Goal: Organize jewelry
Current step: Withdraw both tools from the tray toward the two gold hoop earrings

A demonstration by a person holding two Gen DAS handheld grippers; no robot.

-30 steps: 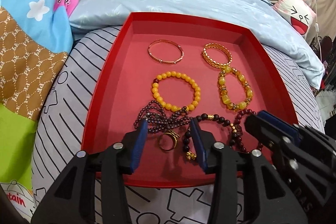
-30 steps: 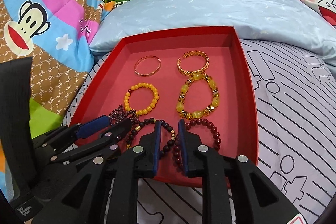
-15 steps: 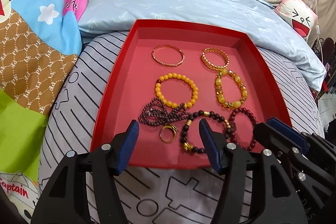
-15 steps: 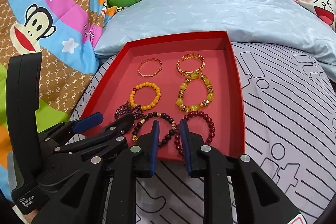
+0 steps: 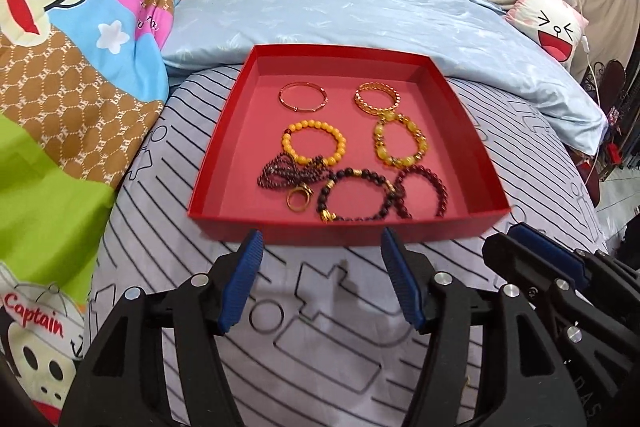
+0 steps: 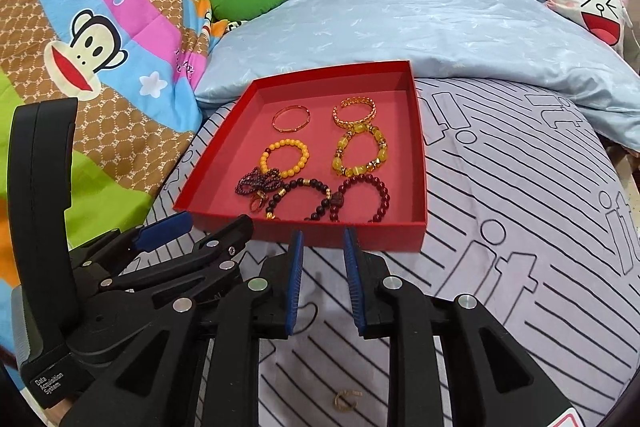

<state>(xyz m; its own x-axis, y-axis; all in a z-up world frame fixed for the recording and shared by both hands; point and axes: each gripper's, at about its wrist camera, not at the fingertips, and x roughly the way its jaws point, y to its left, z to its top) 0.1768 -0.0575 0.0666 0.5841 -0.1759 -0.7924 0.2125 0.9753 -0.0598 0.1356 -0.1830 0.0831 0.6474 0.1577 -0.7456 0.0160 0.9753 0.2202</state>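
Two black handheld grippers with blue pads hover over a grey line-patterned bedsheet (image 5: 540, 163), short of a shallow red cardboard tray (image 5: 472, 139). The left gripper (image 5: 322, 247) has just been opening, its jaws wide apart and empty; the right gripper (image 6: 322, 241) stands narrowly parted, gripping nothing, and its arms partly hide a small gold ring (image 6: 345, 399) on the sheet. The tray holds a thin gold bangle (image 5: 303, 97), a gold chain cuff (image 5: 377, 99), yellow, amber and dark red bead bracelets and a tangled purple strand (image 5: 280, 175) that is hard to make out. A housing reads "Data Acquisition System"; the quilt, "Captain".
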